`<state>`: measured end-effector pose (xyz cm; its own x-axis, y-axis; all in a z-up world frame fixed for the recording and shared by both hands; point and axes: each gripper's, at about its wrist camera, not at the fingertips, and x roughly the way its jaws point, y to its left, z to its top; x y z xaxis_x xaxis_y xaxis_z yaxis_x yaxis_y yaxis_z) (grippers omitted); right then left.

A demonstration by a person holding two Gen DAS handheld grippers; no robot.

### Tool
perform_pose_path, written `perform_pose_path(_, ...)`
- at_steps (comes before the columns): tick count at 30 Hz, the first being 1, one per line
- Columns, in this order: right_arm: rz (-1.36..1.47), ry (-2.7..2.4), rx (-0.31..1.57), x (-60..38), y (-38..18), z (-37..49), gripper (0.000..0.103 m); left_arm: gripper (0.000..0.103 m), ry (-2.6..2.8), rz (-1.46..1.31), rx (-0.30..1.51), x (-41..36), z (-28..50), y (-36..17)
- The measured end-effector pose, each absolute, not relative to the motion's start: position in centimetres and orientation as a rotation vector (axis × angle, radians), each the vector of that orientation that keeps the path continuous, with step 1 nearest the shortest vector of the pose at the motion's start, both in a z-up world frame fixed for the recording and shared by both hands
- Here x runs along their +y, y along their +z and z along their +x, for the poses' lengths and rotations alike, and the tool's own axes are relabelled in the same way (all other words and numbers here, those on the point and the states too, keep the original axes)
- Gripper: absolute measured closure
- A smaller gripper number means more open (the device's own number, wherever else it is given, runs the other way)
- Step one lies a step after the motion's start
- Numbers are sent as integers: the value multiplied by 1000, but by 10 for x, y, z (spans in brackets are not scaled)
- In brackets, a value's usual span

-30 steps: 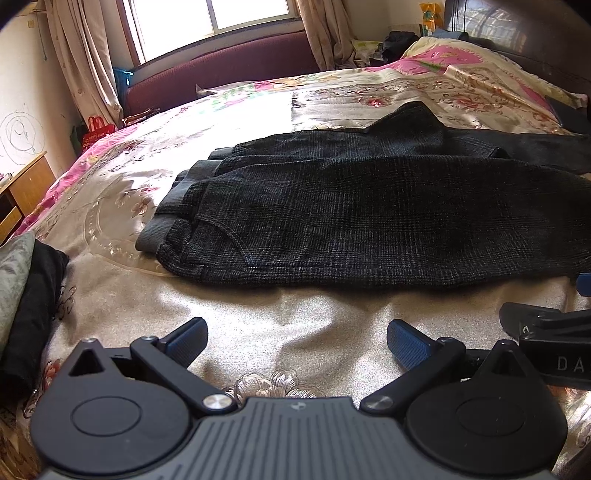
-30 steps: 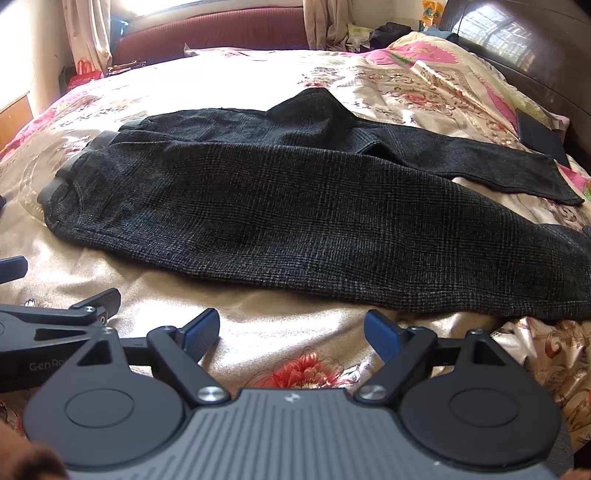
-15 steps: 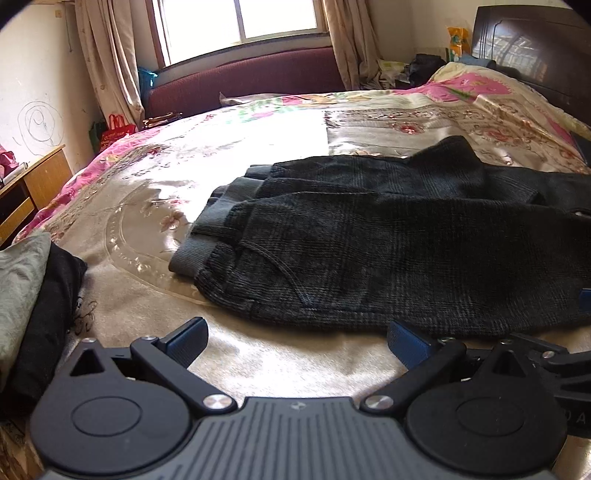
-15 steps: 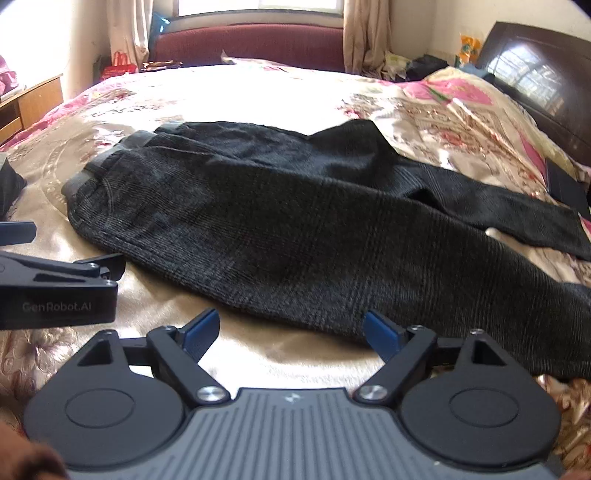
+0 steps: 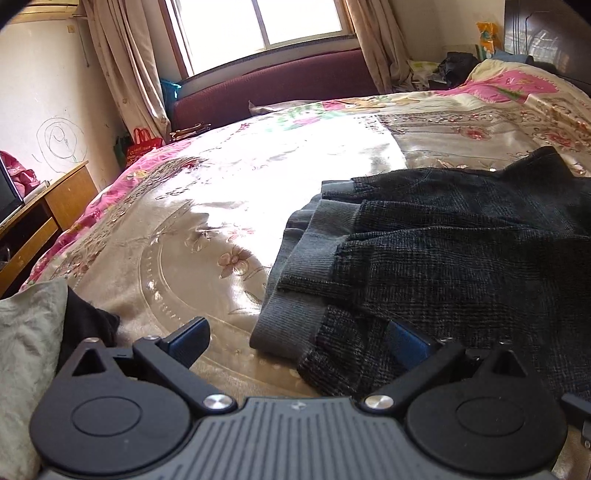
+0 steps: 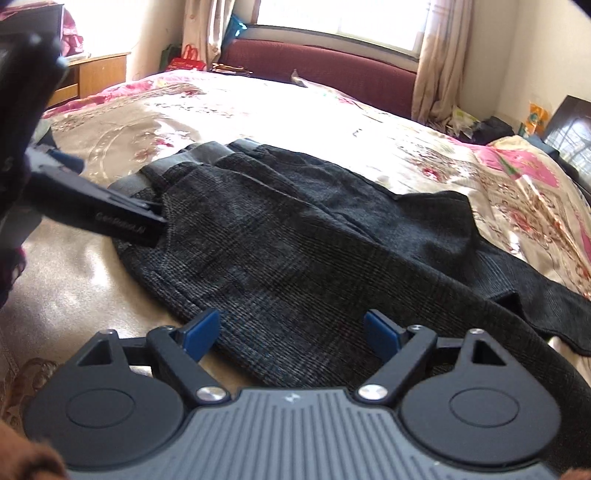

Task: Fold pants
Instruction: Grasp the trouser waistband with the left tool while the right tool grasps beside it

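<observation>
Nearest in each wrist view are the tools themselves: the left gripper [image 5: 299, 341] stands with its blue-padded fingers spread wide, the near waist corner of the dark grey checked woven pants [image 5: 461, 266] lying between them at about 1 o'clock, one pad tucked against the cloth but not clamped; the right gripper [image 6: 291, 334] is likewise spread apart, its pads straddling the near edge of the same pants [image 6: 295, 251] further along the leg, at 12 o'clock, with nothing pinched. The step in hand looks like the opening grasp of the near edge, before any fold; the next move probably calls for both pairs of fingers to close on the fabric edge and lift together, so the leg carries over evenly. Beyond the tools the pants lie flat on the shiny floral satin bedspread [image 5: 229, 192], ribbed grey waistband [image 5: 306, 258] toward 11 o'clock, legs running off to 3 o'clock. Farther off, at 12 o'clock, stand a maroon padded bench [image 5: 280, 85] and a bright curtained window [image 5: 258, 26].
</observation>
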<state>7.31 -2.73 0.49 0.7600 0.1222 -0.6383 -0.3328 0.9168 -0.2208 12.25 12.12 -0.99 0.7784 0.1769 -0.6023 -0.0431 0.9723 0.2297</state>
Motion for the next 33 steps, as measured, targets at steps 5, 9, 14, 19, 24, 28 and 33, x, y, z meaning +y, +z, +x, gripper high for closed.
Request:
perform_pose_path(5, -418, 322, 632, -6, -5, 74, 18, 0, 18, 252, 645, 127, 135, -16)
perform_pose_path(9, -427, 360, 643, -6, -4, 78, 18, 12, -107, 225, 672, 138, 136, -14)
perform_pose_path(14, -402, 390, 674, -10, 0, 83, 21, 11, -198, 191, 702, 158, 136, -19)
perform_pose_path(19, -412, 432, 681, -11, 0, 85, 27, 16, -243, 179, 760, 160, 147, -17)
perform_pose_path(24, -452, 487, 670, -4, 2, 84, 36, 38, -294, 174, 761, 167, 138, -9)
perform_pose_path(28, -473, 507, 663, 4, -4, 87, 36, 39, -290, 152, 771, 173, 138, -12)
perform_pose_path(33, -442, 547, 699, 7, -4, 96, 57, 42, -275, 186, 746, 165, 143, -8)
